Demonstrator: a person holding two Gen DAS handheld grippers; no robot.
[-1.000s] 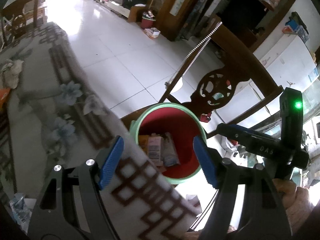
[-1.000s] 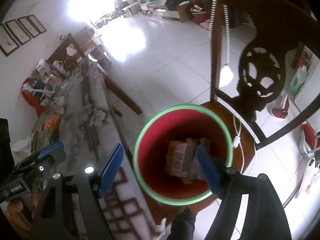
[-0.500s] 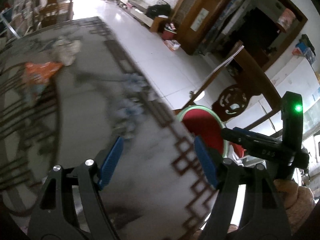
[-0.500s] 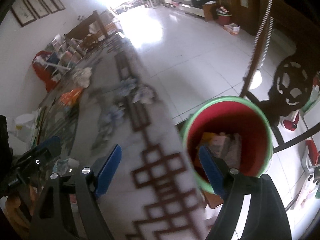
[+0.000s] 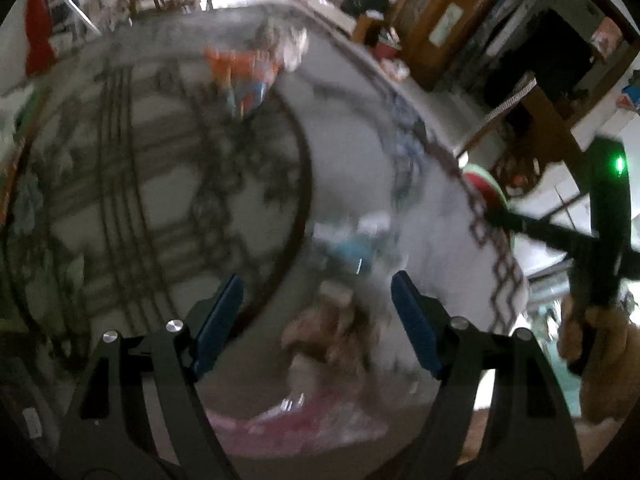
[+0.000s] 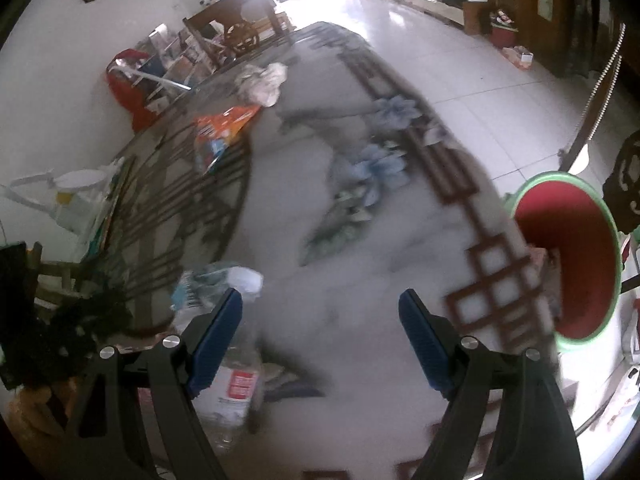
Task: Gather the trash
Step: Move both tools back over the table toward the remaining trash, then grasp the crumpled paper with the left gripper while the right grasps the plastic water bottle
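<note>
Both grippers hung over the patterned worktop (image 6: 360, 264) with nothing between their jaws: the left gripper (image 5: 316, 320) spread wide, the right gripper (image 6: 320, 332) having just been opening. An orange wrapper (image 6: 222, 130) (trash) lay upper left; the red bin (image 6: 568, 256) stood at right.

Left wrist view looks steeply down along its own fingers at the patterned table (image 5: 160, 184), close and blurred. Right wrist view looks down at the same table (image 6: 340, 240) from further toward its edge, taking in the red bin (image 6: 568, 256) beside it. Both views share the orange wrapper (image 5: 240, 68) (image 6: 224, 124) and bin (image 5: 486, 190).
</note>
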